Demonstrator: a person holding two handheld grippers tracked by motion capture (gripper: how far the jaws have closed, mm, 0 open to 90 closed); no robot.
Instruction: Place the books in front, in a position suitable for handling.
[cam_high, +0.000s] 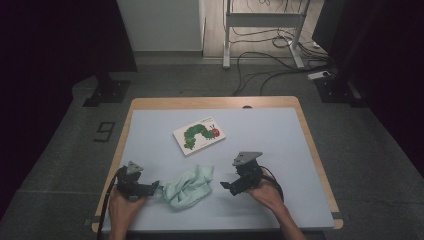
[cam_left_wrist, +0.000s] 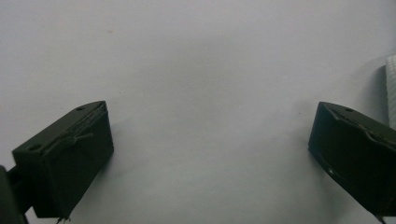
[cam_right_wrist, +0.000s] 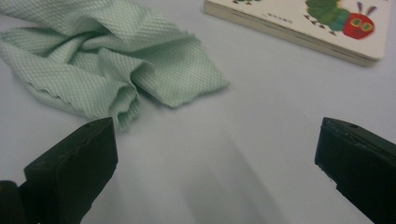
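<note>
The cloth (cam_high: 187, 186) lies crumpled at lower centre of the high view, between both grippers. The left gripper (cam_high: 158, 187) and the right gripper (cam_high: 224, 186) have jaws spread wide, holding nothing.

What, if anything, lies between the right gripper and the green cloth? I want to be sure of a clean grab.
Nothing visible does. In the right gripper view, bare table runs from the open right gripper to the crumpled green cloth. The caterpillar picture book lies off to one side, apart from the cloth.
</note>
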